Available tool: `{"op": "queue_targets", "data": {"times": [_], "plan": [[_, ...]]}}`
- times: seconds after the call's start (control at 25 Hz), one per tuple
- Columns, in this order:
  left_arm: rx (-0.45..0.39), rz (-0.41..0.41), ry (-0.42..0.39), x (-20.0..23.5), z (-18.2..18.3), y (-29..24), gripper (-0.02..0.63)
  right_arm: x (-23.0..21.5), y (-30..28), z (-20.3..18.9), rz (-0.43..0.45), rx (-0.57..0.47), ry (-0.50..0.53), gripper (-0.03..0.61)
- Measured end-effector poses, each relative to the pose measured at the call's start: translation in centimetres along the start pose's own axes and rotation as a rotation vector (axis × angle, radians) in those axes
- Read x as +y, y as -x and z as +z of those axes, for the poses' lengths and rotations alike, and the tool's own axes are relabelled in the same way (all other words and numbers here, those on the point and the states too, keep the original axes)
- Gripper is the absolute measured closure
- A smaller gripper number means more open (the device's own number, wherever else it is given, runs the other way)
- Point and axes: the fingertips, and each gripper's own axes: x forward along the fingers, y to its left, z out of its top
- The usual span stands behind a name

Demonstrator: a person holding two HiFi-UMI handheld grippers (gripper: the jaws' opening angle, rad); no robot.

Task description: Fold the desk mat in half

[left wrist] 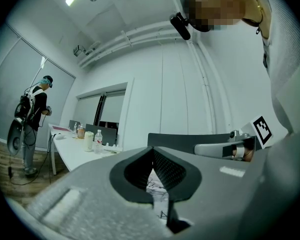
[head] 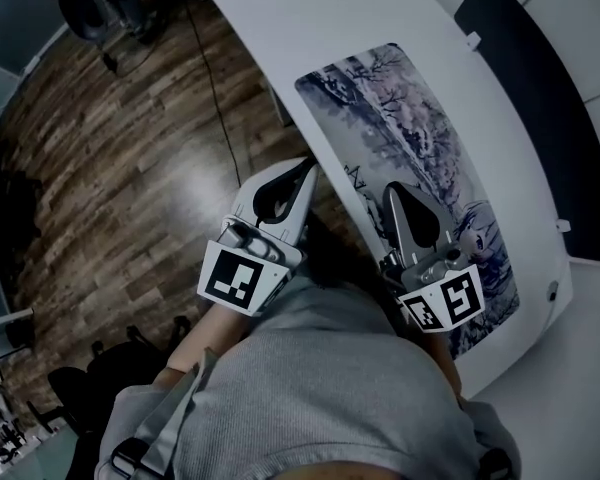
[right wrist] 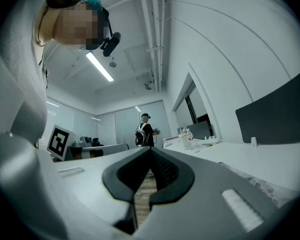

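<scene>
- A brown wood-plank floor [head: 130, 168] fills the left of the head view, with a thin black cable [head: 212, 88] trailing across it.
- The left gripper [head: 306, 168], grey with a black-lined mouth, is clenched. In its own view the jaws meet with nothing between them. Its tip sits at the near edge of the long white table [head: 380, 8], just beside the mat's long near edge.
- The rectangular desk mat [head: 410, 118], printed with a blue-and-white tree scene, lies flat and unfolded on the table, running along its length.
- The right gripper [head: 393, 190], of the same grey build, is also clenched and empty, its jaws together in its own view. Its tip is over the mat, near that same long edge. Whether it touches the mat cannot be told.
- A dark, flat rectangular panel [head: 540, 98] stands on the table to the right of the mat, well apart from both grippers.
</scene>
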Motion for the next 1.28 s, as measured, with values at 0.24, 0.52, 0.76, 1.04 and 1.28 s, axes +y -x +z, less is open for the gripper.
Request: {"op": "queue_targets", "data": {"times": [0.24,0.52,0.76,1.04,1.28], "plan": [[0.000,-0.024,0.007,3.7,-0.2,-4.1,0.612,-3.1,-3.8,0.5,-0.024,-0.008,-0.001,0.577],[0.011,-0.097,0.023,8.7,-0.5,-10.6,0.612,-7.8,-9.9,0.1,-0.068,0.005,-0.017,0.577],[0.062,-0.139,0.042,12.9,-2.1,-14.4,0.612,-11.9,-14.8,-0.2,-0.130,0.044,0.034,0.577],[0.098,-0.217,0.046,15.9,-3.4,-18.6,0.612,-15.6,-18.9,-1.4,-0.157,0.112,0.151,0.577],[0.140,-0.268,0.056,17.3,-4.8,-21.1,0.612,-18.0,-21.2,-1.8,-0.118,0.128,0.191,0.577]]}}
